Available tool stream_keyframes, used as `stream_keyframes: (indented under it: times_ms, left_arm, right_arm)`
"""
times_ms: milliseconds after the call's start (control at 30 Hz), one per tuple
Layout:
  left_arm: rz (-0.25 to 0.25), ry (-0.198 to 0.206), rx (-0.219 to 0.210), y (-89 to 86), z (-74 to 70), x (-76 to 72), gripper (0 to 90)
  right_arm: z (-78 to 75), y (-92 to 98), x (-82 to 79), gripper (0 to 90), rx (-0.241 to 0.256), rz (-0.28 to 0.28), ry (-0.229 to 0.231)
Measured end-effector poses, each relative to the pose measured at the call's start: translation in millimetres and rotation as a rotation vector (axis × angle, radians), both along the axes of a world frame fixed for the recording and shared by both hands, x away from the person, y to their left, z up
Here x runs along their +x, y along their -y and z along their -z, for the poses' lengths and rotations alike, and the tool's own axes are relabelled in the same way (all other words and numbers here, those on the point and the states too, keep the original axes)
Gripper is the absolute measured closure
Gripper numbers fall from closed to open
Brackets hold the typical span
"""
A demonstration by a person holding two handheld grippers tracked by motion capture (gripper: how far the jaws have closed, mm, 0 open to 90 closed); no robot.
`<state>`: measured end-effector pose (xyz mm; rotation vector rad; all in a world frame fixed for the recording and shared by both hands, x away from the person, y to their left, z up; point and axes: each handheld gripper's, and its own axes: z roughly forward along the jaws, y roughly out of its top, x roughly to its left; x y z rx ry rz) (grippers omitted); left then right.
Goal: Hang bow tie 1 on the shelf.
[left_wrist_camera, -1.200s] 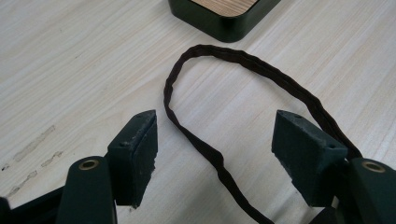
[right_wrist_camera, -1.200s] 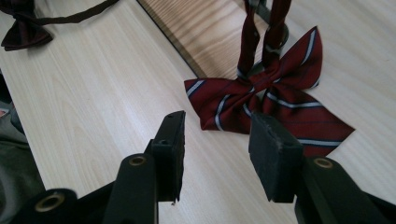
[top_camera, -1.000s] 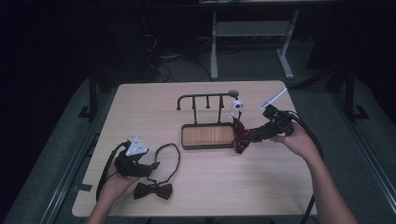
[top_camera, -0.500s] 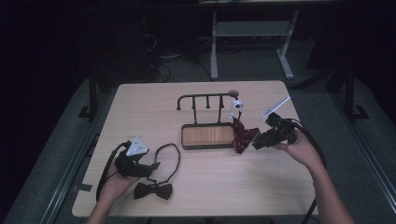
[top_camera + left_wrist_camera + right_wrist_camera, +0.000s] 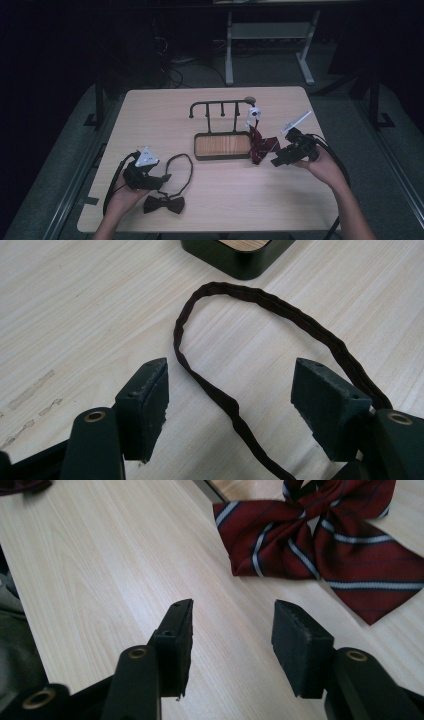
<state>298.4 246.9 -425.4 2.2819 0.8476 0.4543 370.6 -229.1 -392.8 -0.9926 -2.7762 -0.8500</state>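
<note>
Worktop [image 5: 150,115] carries a small rack: a wood-floored tray [image 5: 222,146] near the centre, with a black peg rail [image 5: 220,105] standing along its far side. All pegs look bare.

Red striped bow tie [image 5: 260,145] lies on the worktop, touching the tray's right end, partly draped toward the white clip [image 5: 253,113] at the right end of the rail. In the right gripper view the same tie [image 5: 320,540] lies flat on the wood ahead of the jaws, apart from them.

Right gripper [image 5: 281,159]: jaws moderately wide, nothing between them, low over the worktop just right of the striped tie, toward the right edge. Jaw pads [image 5: 300,645] clear of the cloth.

Dark bow tie [image 5: 164,204] lies near the front edge, left of centre; its neck strap [image 5: 181,170] loops back toward the tray's left front corner. In the left gripper view the strap [image 5: 220,395] runs between the jaws on the worktop.

Left gripper [image 5: 162,179]: jaws wide, straddling the strap, not closed on it. Sits near the front-left corner.

Progress, as judged: work appears to be hanging the two ties on the rack. Neither tie is on a peg and neither is held. Striped tie is at the rack but loose; dark tie is well short of it. Left: grasp, lift and hang each.
</note>
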Motion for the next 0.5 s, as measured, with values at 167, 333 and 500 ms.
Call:
stream_keyframes:
  times_ms: [167,333,500]
  left_arm:
    - [0.002,-0.001,0.005,-0.4,-0.1,0.3,31.9]
    - [0.005,0.0,0.006,0.2,0.3,0.3,31.9]
    - [0.011,-0.004,0.019,0.8,0.5,0.6,32.0]
  right_arm:
    - [2.4,0.5,-4.4,49.8,0.007,-0.006,0.008]
    - [5.7,1.8,-8.5,49.6,0.015,0.001,0.009]
    - [10.8,3.4,-12.1,49.3,0.022,0.008,0.01]
